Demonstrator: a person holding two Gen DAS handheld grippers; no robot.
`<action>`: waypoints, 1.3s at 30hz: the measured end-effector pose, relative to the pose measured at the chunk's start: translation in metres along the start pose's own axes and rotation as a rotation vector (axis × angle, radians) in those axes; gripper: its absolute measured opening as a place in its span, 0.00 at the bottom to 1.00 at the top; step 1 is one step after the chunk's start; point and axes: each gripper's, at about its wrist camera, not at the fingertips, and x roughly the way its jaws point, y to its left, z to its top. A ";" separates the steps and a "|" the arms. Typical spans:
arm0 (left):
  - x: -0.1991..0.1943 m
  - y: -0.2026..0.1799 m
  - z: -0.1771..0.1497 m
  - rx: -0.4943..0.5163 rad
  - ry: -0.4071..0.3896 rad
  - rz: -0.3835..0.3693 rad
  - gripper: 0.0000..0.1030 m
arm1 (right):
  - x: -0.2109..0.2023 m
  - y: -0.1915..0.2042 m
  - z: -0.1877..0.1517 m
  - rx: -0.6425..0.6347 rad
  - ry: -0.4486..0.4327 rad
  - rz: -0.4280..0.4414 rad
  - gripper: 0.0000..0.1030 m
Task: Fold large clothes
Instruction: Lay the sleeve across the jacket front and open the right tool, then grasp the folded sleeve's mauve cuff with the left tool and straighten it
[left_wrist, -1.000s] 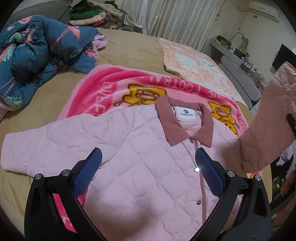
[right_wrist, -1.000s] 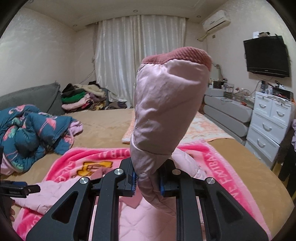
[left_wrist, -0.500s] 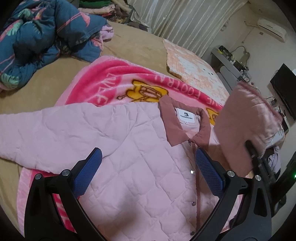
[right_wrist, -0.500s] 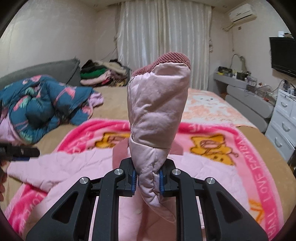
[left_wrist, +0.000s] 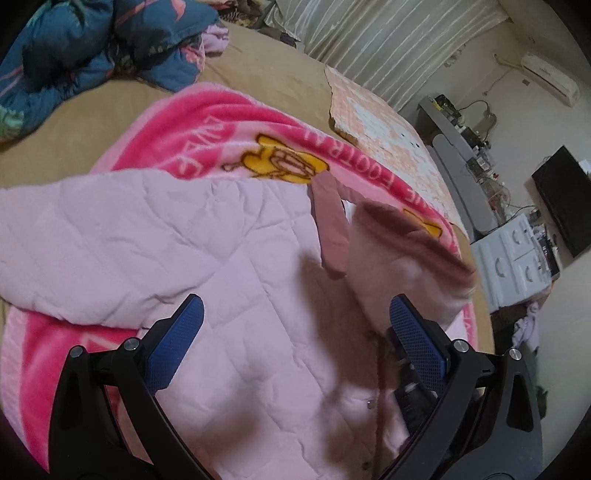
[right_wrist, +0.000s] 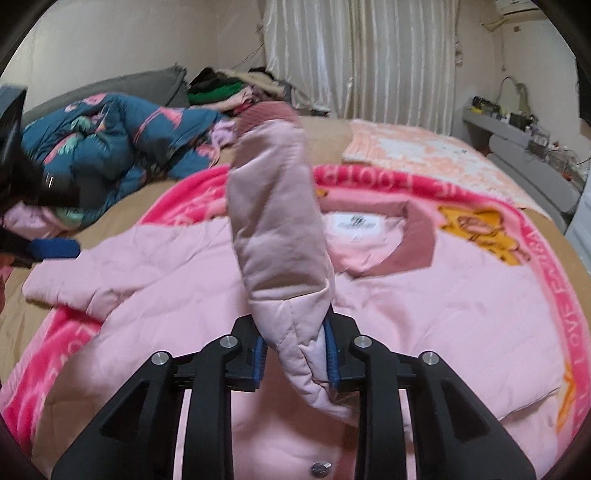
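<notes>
lighting: soft, warm, even indoor light. shadow: dark patch on pink jacket (left_wrist: 229, 295). blur: raised sleeve (right_wrist: 275, 218) smeared. edges: strong fisheye bending, black vignette corners.

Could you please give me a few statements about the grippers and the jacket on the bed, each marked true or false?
1. The right gripper is shut on the jacket's sleeve. True.
2. The left gripper also grips fabric. False: its jaws stand open over the pink jacket.
3. The jacket lies on a green blanket. False: the blanket is pink.
4. A blue quilt is bunched on the bed. True.
</notes>
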 end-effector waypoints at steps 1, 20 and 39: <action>0.002 0.001 -0.001 -0.009 0.008 -0.007 0.92 | 0.002 0.005 -0.004 -0.008 0.010 0.009 0.32; 0.080 0.004 -0.065 -0.126 0.262 -0.045 0.91 | -0.075 -0.049 -0.058 0.117 0.072 -0.053 0.83; 0.082 -0.034 -0.075 0.109 0.172 0.087 0.19 | -0.145 -0.154 -0.121 0.356 0.031 -0.258 0.83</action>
